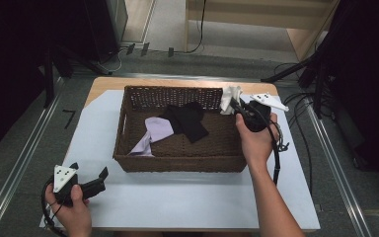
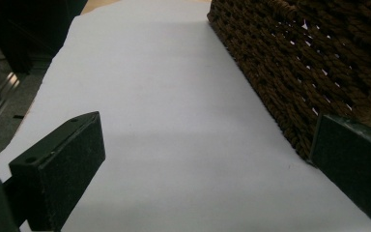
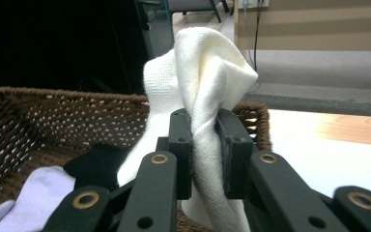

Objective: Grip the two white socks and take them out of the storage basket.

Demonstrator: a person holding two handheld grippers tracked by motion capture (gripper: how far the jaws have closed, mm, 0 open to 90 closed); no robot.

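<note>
A brown wicker basket (image 1: 182,163) stands in the middle of the white table sheet. Inside it lie a black cloth (image 1: 190,120) and a lilac cloth (image 1: 154,132). My right gripper (image 1: 234,104) hovers over the basket's far right corner, shut on a white cloth (image 1: 229,98); in the right gripper view the white cloth (image 3: 205,72) is pinched between the jaws and bunches above them. My left gripper (image 1: 89,174) rests near the table's front left, open, with nothing between its fingers (image 2: 60,171). The basket's wall (image 2: 294,63) runs along its right side.
The white sheet (image 1: 187,197) covers the table (image 1: 177,83), with bare wood at the far edge. Cables (image 1: 296,123) trail off the right side. Dark stands and a metal rail flank the table on the floor.
</note>
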